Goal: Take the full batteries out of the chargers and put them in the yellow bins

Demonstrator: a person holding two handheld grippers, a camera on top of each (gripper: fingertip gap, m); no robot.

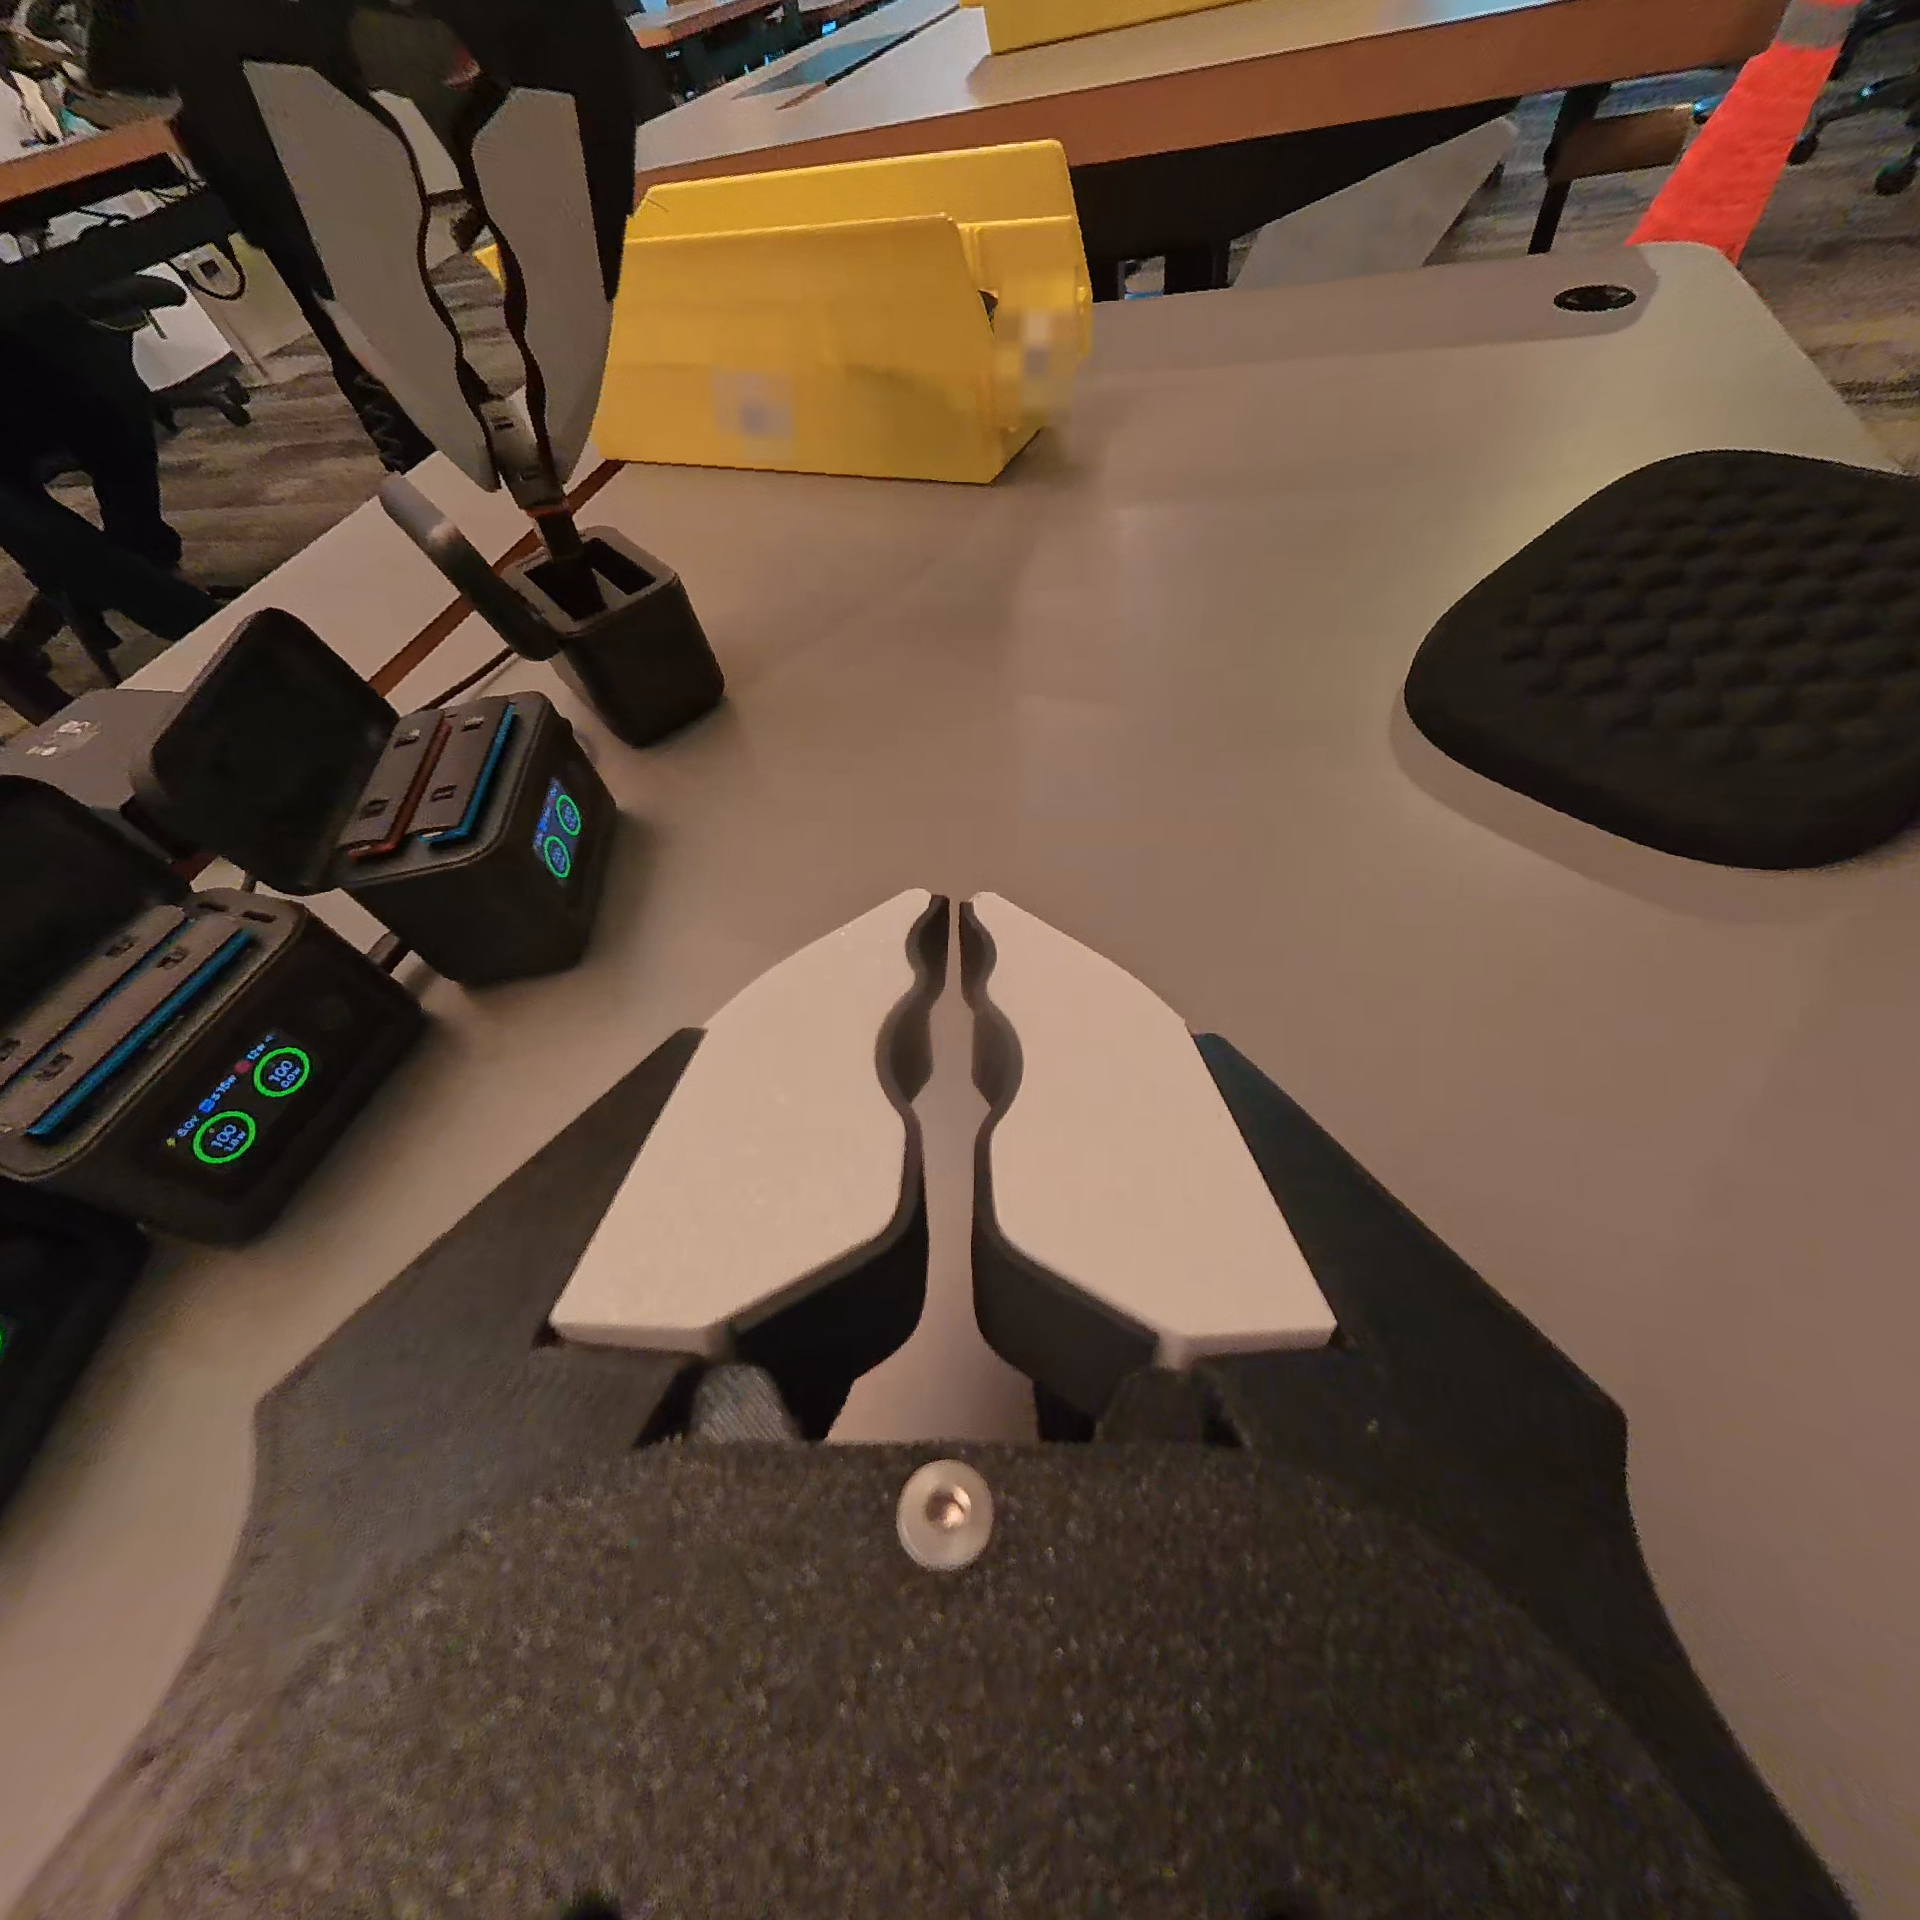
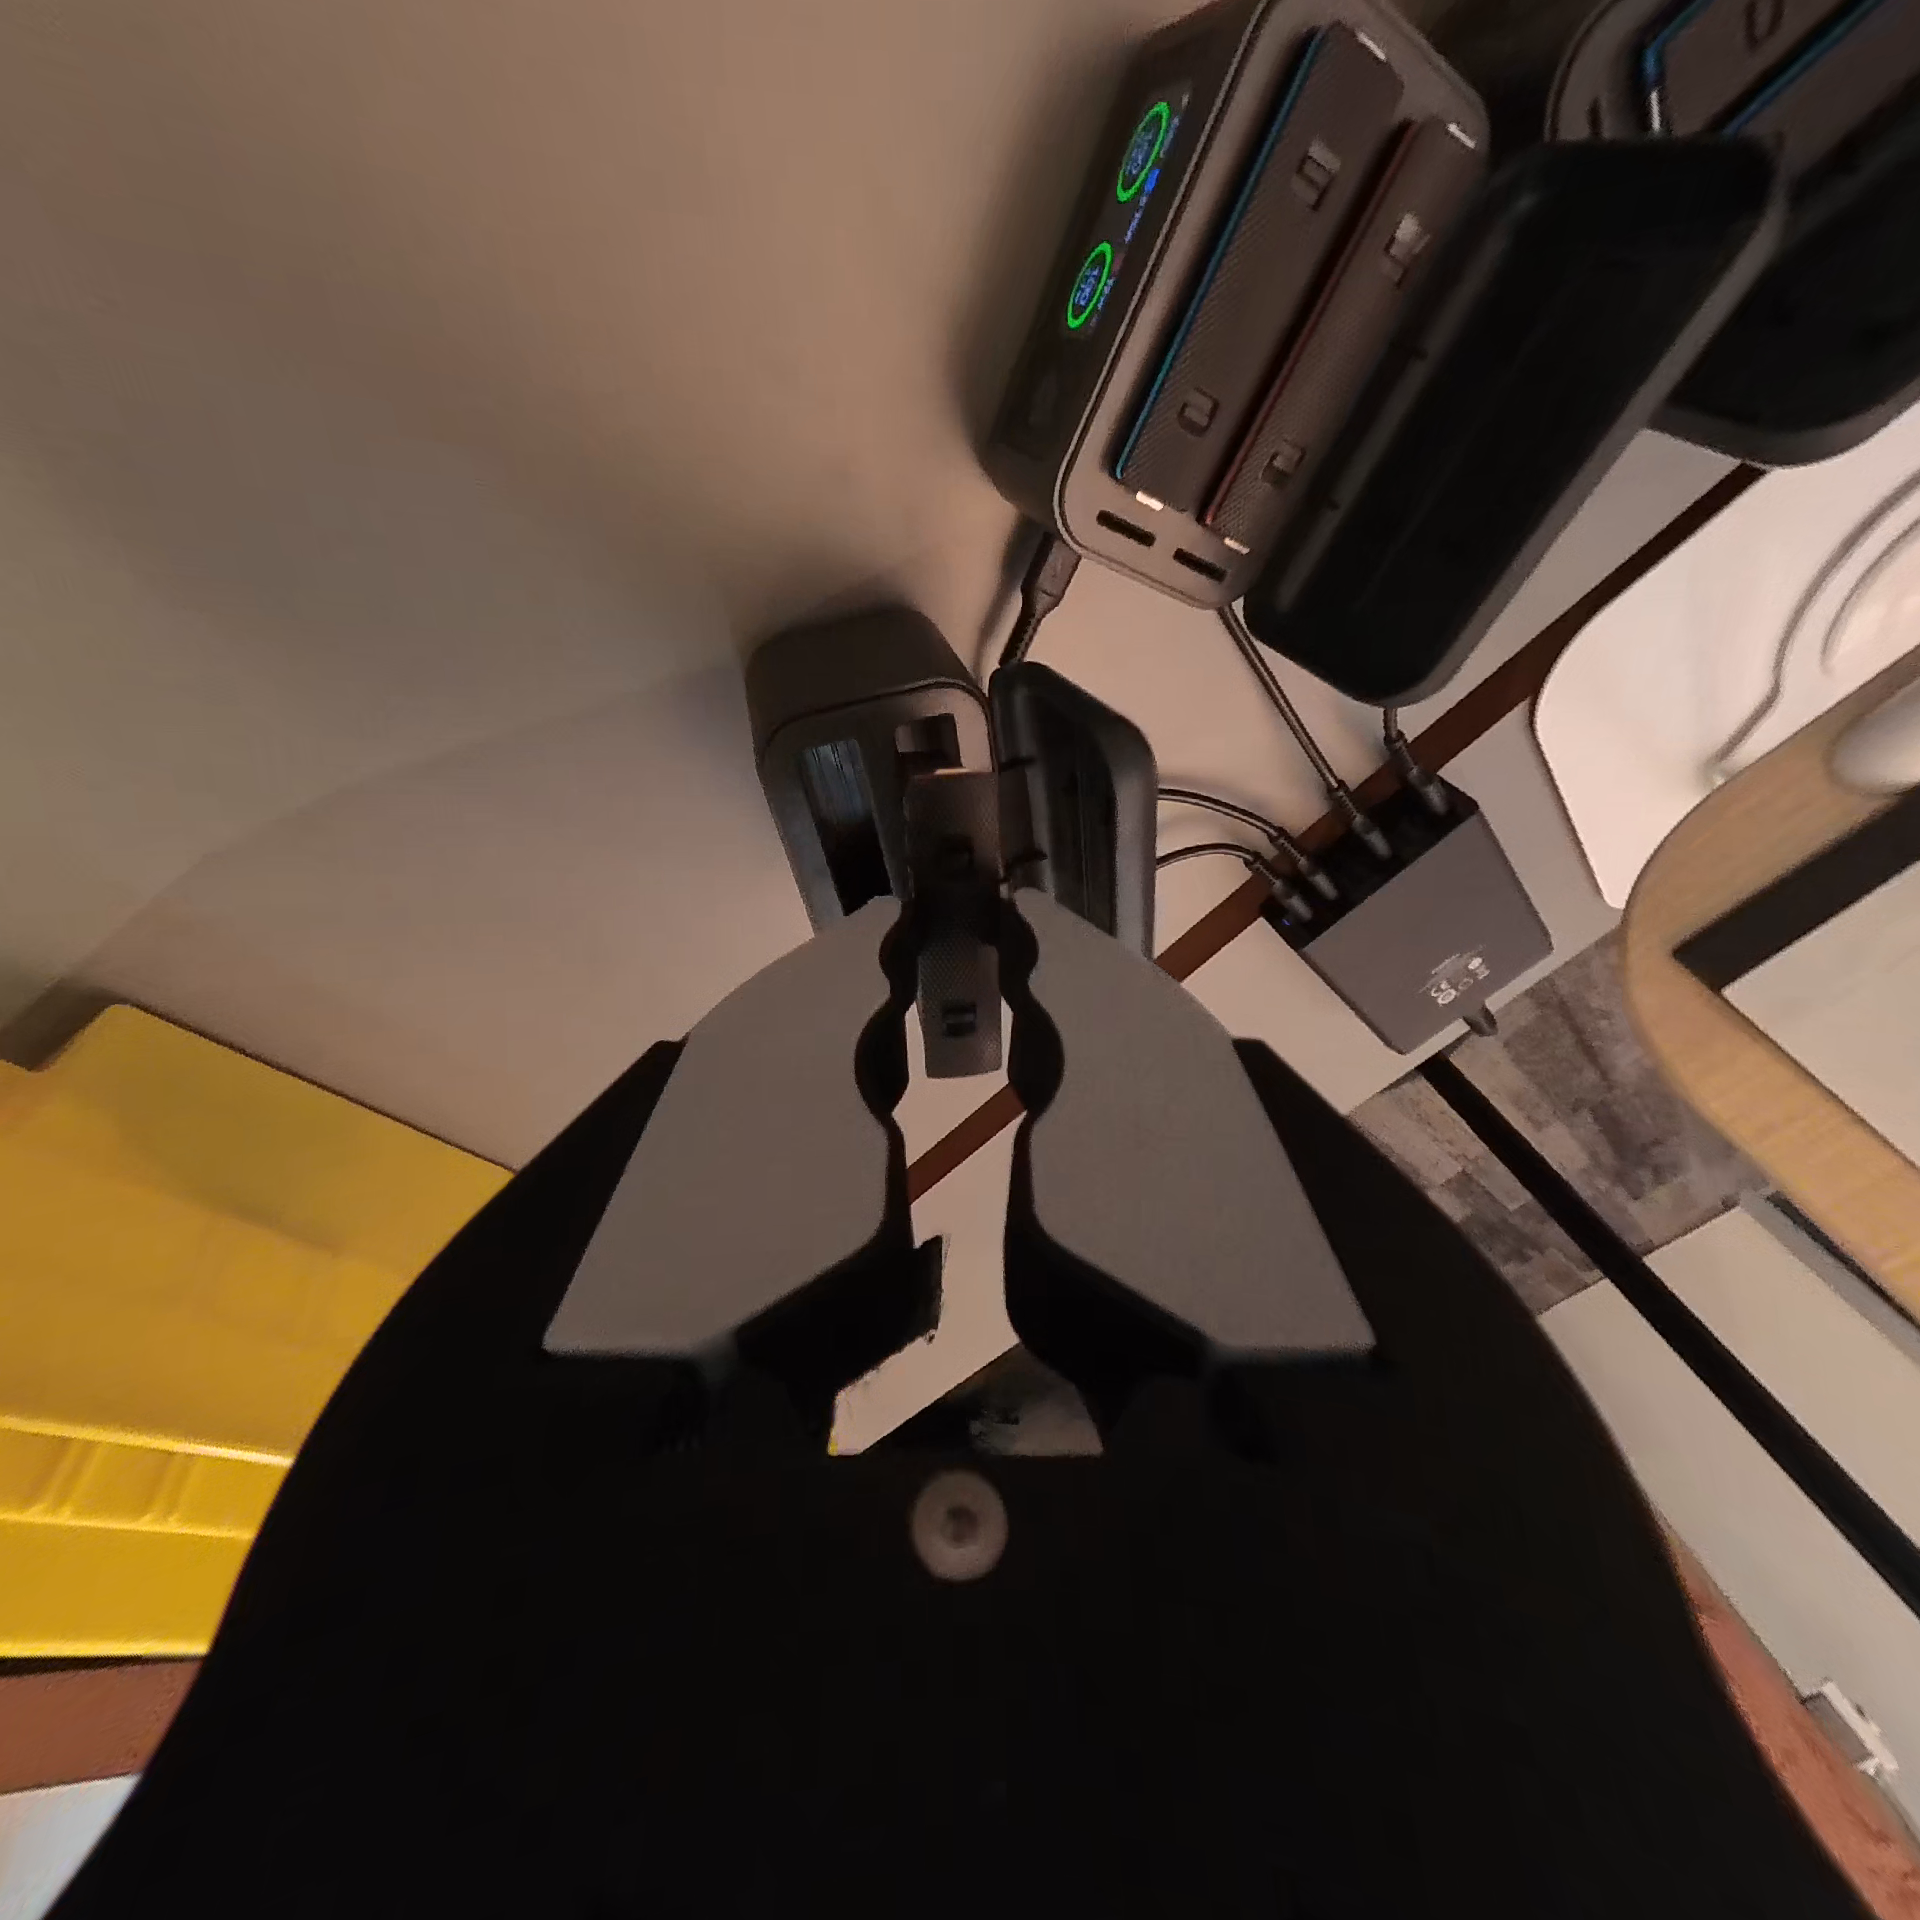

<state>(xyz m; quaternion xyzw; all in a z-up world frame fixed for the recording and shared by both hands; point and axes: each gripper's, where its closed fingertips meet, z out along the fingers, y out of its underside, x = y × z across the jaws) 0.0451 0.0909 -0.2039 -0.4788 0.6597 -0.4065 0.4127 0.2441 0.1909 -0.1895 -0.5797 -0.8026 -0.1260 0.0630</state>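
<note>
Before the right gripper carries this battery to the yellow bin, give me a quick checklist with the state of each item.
1. Right gripper shut on the battery: ok.
2. Battery fully clear of the small charger: cannot tell, its lower end looks right at the slot.
3. Charger lid open, out of the way: ok.
4. Yellow bin top unobstructed: ok.
5. Left gripper shut, empty, away from the path: ok.

The battery (image 2: 958, 935) in the right hand-held gripper (image 2: 958, 914) hides its lower end inside the open charger (image 2: 831, 769). Left of that charger, the yellow bin (image 2: 187, 1299) is smeared and cropped (contents unreadable). Another charger (image 1: 42, 1340) is mostly cut off.
</note>
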